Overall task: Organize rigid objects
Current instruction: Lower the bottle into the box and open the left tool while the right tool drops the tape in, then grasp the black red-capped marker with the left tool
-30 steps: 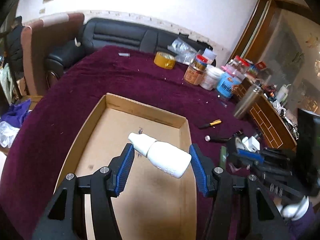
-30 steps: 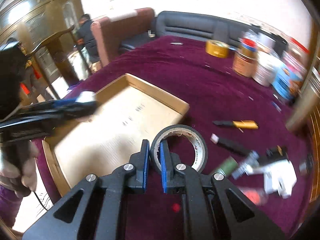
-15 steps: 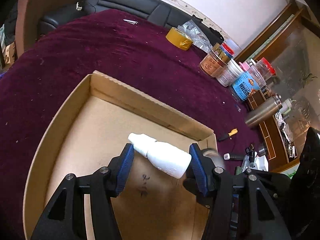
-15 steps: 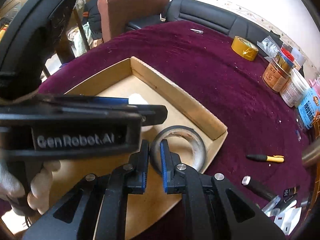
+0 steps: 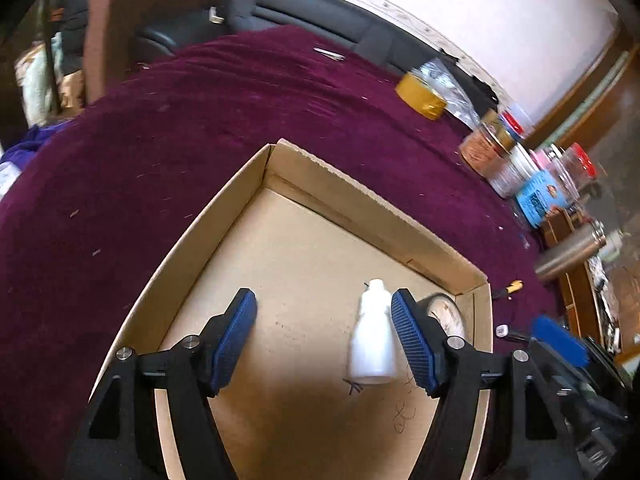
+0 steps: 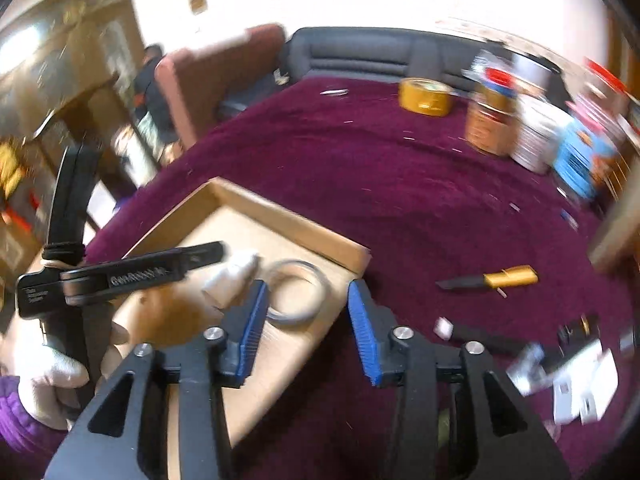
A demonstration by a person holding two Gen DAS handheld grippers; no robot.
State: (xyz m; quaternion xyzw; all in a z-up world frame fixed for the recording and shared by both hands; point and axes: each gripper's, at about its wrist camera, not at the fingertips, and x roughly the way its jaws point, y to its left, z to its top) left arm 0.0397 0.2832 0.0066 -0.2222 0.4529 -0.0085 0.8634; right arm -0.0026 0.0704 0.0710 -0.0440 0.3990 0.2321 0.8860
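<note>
Your left gripper (image 5: pixel 324 336) is opening; the small white plastic bottle (image 5: pixel 373 338) lies between its fingers inside the shallow cardboard box (image 5: pixel 372 208). Your right gripper (image 6: pixel 306 328) is opening too, above the grey tape roll (image 6: pixel 298 294) lying in the box's corner.

The left gripper (image 5: pixel 323 332) finger hides most of the tape roll (image 5: pixel 444 314)

Black sofa (image 5: pixel 304 12), maroon armchair (image 6: pixel 216 76)

Bottle (image 5: pixel 372 340) and tape roll (image 6: pixel 298 294) lie side by side in the box (image 5: pixel 360 204) — knife (image 6: pixel 496 278) outside, right.
</note>
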